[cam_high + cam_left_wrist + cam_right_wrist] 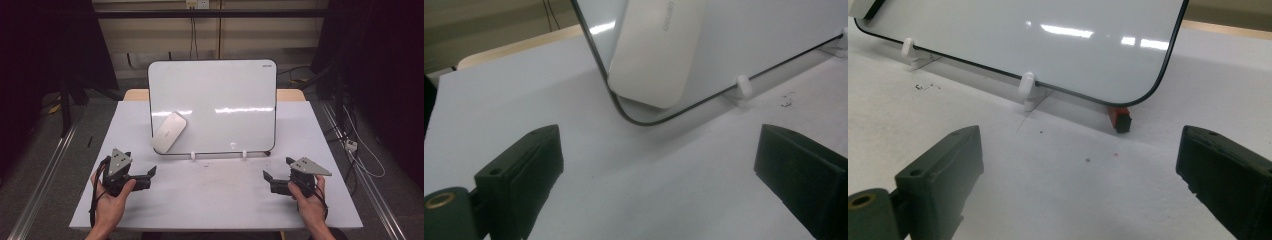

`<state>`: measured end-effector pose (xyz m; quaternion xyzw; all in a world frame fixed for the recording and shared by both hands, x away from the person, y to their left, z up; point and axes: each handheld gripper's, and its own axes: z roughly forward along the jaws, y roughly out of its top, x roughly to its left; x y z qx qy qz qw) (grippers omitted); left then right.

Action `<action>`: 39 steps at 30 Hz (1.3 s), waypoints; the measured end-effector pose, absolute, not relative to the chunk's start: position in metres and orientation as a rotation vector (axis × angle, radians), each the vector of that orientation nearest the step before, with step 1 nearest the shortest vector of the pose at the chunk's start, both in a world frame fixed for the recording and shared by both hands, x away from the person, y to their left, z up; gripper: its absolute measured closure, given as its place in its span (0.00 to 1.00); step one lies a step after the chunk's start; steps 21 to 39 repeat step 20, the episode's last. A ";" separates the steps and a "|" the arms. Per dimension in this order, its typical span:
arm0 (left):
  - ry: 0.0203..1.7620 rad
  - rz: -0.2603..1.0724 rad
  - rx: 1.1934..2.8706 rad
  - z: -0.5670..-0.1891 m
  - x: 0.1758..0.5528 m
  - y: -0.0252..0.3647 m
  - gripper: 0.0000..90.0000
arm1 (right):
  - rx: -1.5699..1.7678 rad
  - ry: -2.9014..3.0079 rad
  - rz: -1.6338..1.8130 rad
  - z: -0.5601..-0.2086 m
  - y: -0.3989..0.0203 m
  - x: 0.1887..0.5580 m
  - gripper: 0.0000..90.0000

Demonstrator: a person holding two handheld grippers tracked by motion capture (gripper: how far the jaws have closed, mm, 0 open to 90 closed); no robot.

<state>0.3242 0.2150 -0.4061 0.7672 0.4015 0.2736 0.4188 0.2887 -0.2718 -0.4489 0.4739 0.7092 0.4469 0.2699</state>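
White eraser (169,132) stuck low on the board (220,100), just ahead of the left tongs (146,178), right tongs (270,181) off near the far corner, both wide open and empty; too hard a pull could topple the board.

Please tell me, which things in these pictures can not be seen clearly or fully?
- Eraser: the left gripper view's top edge cuts it off; its printed word is too blurred to read.
- Whiteboard: its corner logo is too small in the high view.
- Red and black thing: the board's lower corner partly hides it in the right gripper view.
- What props the board up: hidden behind it.
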 end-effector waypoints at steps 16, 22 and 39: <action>1.028 0.666 1.881 -0.422 0.308 0.218 0.05 | 1.278 1.911 1.200 -0.449 -0.273 0.289 0.05; 1.038 0.654 1.868 -0.422 0.310 0.220 0.05 | 1.277 1.913 1.203 -0.450 -0.274 0.289 0.05; 1.038 0.654 1.868 -0.422 0.310 0.220 0.05 | 1.277 1.913 1.203 -0.450 -0.274 0.289 0.05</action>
